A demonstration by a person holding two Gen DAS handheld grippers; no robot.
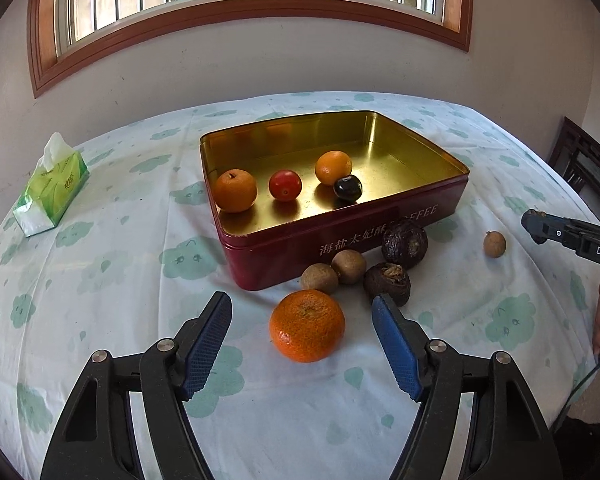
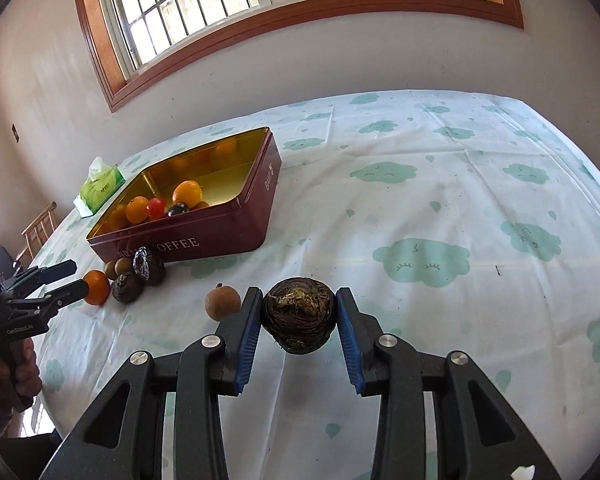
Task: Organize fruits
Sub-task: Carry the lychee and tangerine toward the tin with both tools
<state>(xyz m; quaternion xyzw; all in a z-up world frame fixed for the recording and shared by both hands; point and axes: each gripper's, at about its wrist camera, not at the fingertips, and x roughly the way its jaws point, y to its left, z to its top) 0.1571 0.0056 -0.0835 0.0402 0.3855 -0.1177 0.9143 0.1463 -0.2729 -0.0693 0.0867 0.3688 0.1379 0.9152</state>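
Fruits lay partly inside the red toffee tin (image 1: 340, 236) and partly on the cloud-print tablecloth (image 1: 120, 280) covering the worktop. Inside the tin's gold interior sat an orange fruit at the near-left corner (image 1: 235, 191), a cherry tomato (image 1: 285, 185) to its right, a second orange fruit (image 1: 333, 167) farther right, and a dark glossy fruit (image 1: 347, 188) touching that second orange. In front of the tin's near wall, two small brown fruits (image 1: 334, 272) lay side by side, with two dark wrinkled fruits (image 1: 396, 264) just beside them on the right. One small brown round fruit (image 1: 494, 244) lay apart, farther right.

Left claw (image 1: 302, 340) was spread wide, with one blue pad on each side of a mandarin (image 1: 307, 326) resting on the cloth; neither pad touched the fruit in the left wrist view.

Right claw (image 2: 298, 328) was pinching a dark wrinkled round fruit (image 2: 299, 320) between both blue pads, to the right of the tin. Whether this fruit rested on the cloth or was raised could not be determined. A green tissue pack (image 1: 50, 192) stood at the far left of the worktop.
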